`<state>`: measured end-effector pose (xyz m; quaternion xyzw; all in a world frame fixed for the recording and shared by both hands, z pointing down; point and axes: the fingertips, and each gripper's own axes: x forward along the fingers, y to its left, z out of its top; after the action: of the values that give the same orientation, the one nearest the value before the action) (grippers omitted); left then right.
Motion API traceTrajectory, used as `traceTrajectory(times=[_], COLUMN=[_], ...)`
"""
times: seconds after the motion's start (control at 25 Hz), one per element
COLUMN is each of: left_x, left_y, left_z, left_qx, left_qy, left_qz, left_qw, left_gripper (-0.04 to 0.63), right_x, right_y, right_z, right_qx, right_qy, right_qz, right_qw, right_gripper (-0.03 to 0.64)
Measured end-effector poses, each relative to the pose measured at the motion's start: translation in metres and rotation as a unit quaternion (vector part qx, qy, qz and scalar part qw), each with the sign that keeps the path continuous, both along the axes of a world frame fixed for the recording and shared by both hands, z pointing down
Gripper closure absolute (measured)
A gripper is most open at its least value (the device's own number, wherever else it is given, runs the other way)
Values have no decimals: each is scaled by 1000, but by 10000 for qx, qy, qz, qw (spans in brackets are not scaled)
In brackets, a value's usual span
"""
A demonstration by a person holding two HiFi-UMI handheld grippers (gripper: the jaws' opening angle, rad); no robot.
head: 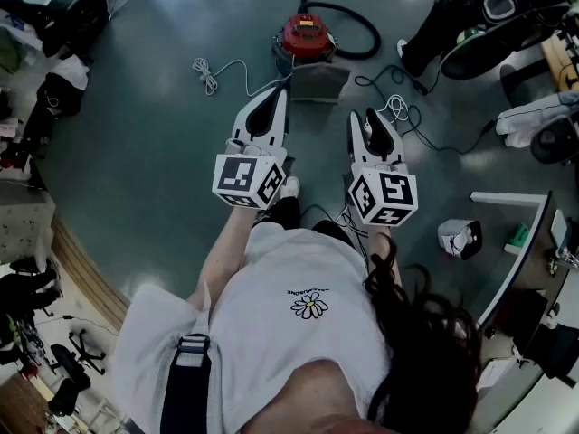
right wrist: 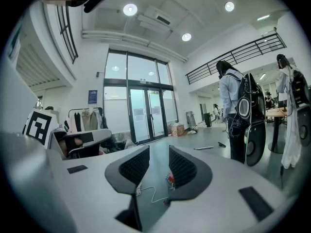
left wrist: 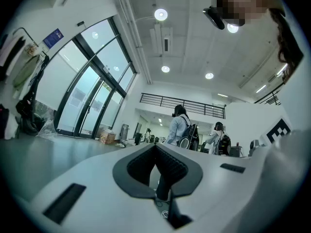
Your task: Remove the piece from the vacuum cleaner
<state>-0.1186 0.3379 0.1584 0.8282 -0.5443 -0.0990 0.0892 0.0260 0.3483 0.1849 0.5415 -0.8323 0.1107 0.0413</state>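
The red canister vacuum cleaner [head: 306,36] stands on the grey floor ahead of me, its black hose [head: 360,27] looping to the right. A grey boxy part [head: 318,81] sits against its front. Both grippers are held in the air short of it, touching nothing. My left gripper [head: 279,94] points at the vacuum with its pads met at the tips [left wrist: 155,147], nothing between them. My right gripper [head: 365,119] has a clear gap between its pads [right wrist: 159,152]. Through that gap the vacuum cleaner [right wrist: 171,179] shows small and far off.
A white cable [head: 210,72] lies on the floor left of the vacuum, and more cords [head: 394,108] to its right. A seated person [head: 452,16] and chairs are at the upper right. A white box [head: 460,238] and a desk edge [head: 520,242] are at right. Standing people [right wrist: 233,110] show in both gripper views.
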Motion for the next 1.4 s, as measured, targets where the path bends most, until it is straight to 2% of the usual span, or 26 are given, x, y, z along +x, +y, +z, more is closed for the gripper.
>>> traceTrajectory(times=[0.12, 0.2, 0.32, 0.48, 0.56, 0.68, 0.76, 0.92, 1.0, 1.08, 1.2, 1.28, 1.4], left_x=[-12, -15, -12, -9, -4, 9, 18, 34, 43, 51, 54, 56, 60], left_y=[-61, -96, -133, -187, -215, -266, -300, -369, -408, -449, -488, -499, -514], left_z=[-7, -11, -5, 15, 24, 33, 40, 80, 122, 180, 286, 352, 433], left_qx=[-13, -15, -76, -306, -443, -590, -703, -986, -1192, -1440, -1976, -2314, -2607], left_qy=[-57, -43, -69, -99, -145, -288, -457, -1219, -1852, -2607, -3579, -4002, -4500], left_qz=[64, 46, 14, -12, 17, 41, 30, 220, 543, 974, 1646, 2027, 2435], left_qw=[10000, 10000, 9999, 9995, 9989, 9978, 9965, 9874, 9739, 9496, 8977, 8633, 8187], left_gripper=[591, 591, 591, 591, 591, 591, 591, 591, 591, 591, 591, 591, 591], right_x=[-12, -12, 0, 16, 20, 17, 16, 14, 15, 18, 18, 16, 12], right_y=[-56, -90, -132, -194, -226, -280, -312, -366, -391, -417, -440, -448, -461], right_z=[-10, -14, -5, 9, 17, 23, 30, 74, 112, 160, 233, 273, 332], right_qx=[46, -24, -230, -408, -493, -577, -645, -964, -1167, -1391, -1738, -1929, -1939], right_qy=[43, -195, -736, -1749, -1605, -1272, -1106, -446, 39, 547, 1208, 1483, 2170], right_qz=[110, 167, 278, 308, 230, -60, -264, -779, -1078, -1338, -1631, -1772, -2065], right_qw=[9999, 9997, 9966, 9833, 9855, 9902, 9914, 9913, 9873, 9797, 9636, 9536, 9342], right_gripper=[509, 509, 509, 509, 509, 407, 393, 393, 393, 393, 393, 393, 393])
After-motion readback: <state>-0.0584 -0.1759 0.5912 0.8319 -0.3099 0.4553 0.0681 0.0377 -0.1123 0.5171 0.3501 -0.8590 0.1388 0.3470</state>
